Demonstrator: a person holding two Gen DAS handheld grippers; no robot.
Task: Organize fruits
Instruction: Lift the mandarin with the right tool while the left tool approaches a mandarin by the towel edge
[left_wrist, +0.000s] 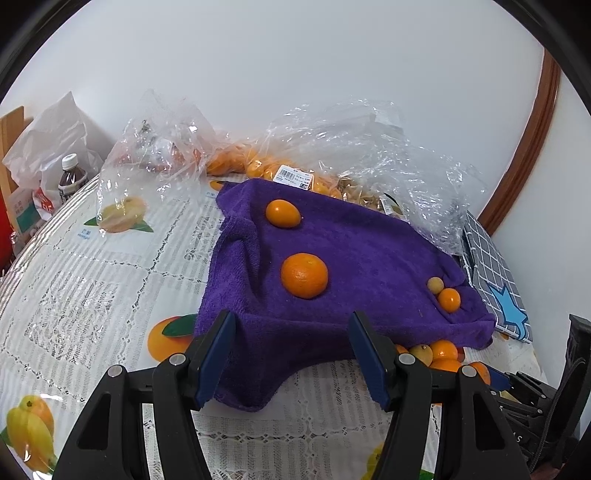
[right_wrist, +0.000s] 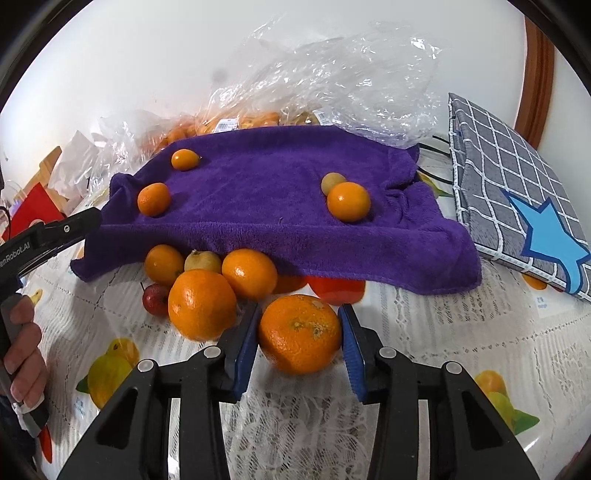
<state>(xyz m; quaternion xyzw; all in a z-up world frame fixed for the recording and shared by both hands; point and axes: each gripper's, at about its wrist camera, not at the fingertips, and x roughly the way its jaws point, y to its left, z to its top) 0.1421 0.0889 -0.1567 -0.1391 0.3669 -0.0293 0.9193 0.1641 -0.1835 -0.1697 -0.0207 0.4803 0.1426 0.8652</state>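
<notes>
- Gripping a large mandarin (right_wrist: 300, 333) between its blue pads, the right gripper (right_wrist: 300, 345) points down at the table; both pads lie against the fruit's sides.
- The left gripper (left_wrist: 291, 360) hovers at the near edge of a purple towel (left_wrist: 354, 273), jaws apart, with only cloth and table between them.
- The towel is draped over a raised form, and four fruits rest on top of it: an oval kumquat (left_wrist: 283, 213) at the far side, a mandarin (left_wrist: 304, 275) near the middle, and a small orange fruit (left_wrist: 449, 299) touching a pale yellowish one (left_wrist: 435, 285) at the right.
- A loose pile of fruit (right_wrist: 221, 284) lies on the lace tablecloth (right_wrist: 424, 332) at the towel's near edge: several mandarins, a yellowish fruit and a small red fruit (right_wrist: 156, 299); part of the pile sits under the cloth's overhang.
- Clear plastic bags (left_wrist: 362, 147) holding more orange fruit stand behind the towel against the wall.
- A grey checked fabric item with a blue star (right_wrist: 517, 192) lies to the right of the towel.
- A person's hand (right_wrist: 24, 354) holds the left gripper's handle at the left edge of the right wrist view.
</notes>
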